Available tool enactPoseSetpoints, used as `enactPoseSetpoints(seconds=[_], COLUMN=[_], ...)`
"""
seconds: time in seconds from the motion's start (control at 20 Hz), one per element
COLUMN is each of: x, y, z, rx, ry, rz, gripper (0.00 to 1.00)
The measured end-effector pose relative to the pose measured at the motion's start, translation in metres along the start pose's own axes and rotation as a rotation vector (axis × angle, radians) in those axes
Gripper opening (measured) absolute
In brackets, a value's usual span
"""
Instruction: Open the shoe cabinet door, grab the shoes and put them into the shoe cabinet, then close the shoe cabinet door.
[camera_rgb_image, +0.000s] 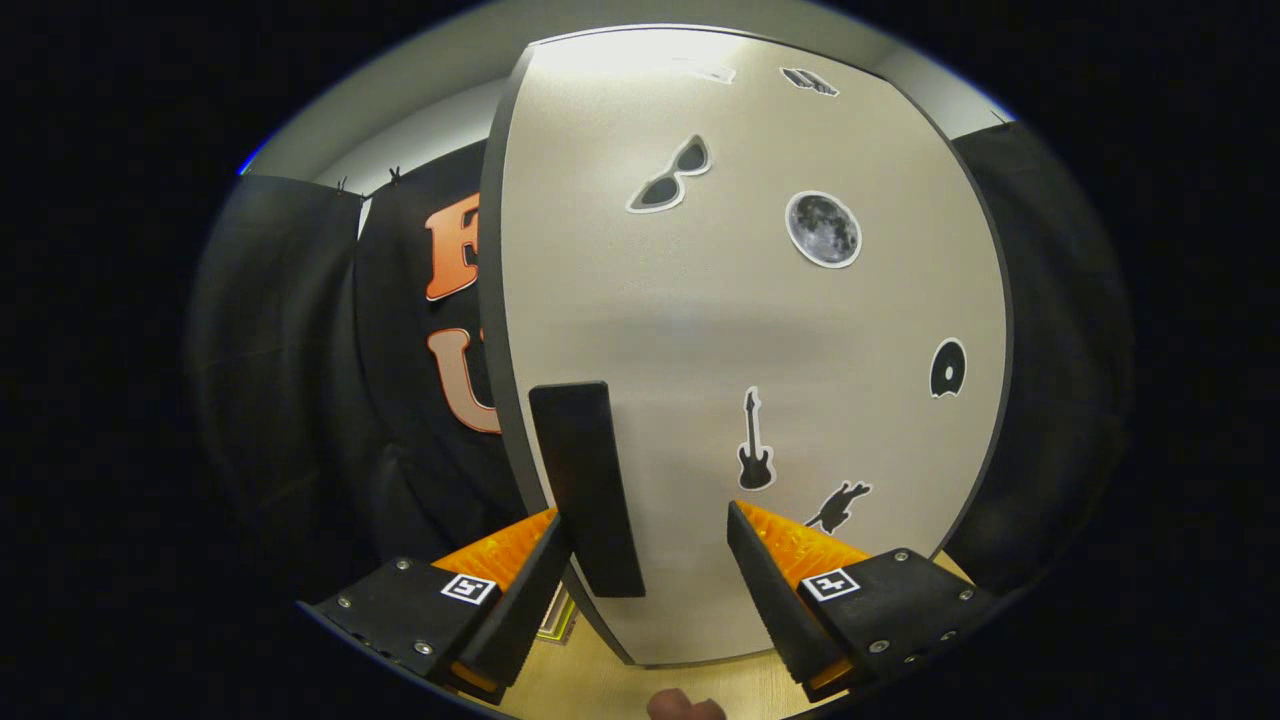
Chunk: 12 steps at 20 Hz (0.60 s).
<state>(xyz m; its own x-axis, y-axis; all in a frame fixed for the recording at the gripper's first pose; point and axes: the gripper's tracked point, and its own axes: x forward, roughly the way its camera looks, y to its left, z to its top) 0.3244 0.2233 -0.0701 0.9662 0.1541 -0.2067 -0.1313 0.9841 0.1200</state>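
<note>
Grey laminate forms the shoe cabinet door (720, 330), which stands directly ahead of the hand-held gripper (650, 560). Its dark upright handle (585, 490) lies between the spread fingers, close to the left one, long axis vertical. Nothing is gripped.

Gripper (650, 560) spread wide at the door (700, 330), handle (585, 490) between the fingers, touching the left one. Stickers dot the door: sunglasses (670, 175), moon (823, 229), guitar (755, 443).

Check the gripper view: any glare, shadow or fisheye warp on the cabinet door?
Gripper view: glare washes out the cabinet door top; a soft shadow band crosses mid-panel; fisheye bows its straight edges; stickers stay sharp. The hand-held gripper is open around the black handle.
</note>
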Motion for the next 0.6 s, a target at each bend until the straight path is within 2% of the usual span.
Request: enactPoseSetpoints(seconds=[0.2, 0.6], x=[-0.025, -0.125], y=[-0.024, -0.082], z=[0.003, 0.012], rx=[-0.060, -0.017], ry=[-0.020, -0.068], rz=[-0.034, -0.027], gripper=[0.96, 0.95])
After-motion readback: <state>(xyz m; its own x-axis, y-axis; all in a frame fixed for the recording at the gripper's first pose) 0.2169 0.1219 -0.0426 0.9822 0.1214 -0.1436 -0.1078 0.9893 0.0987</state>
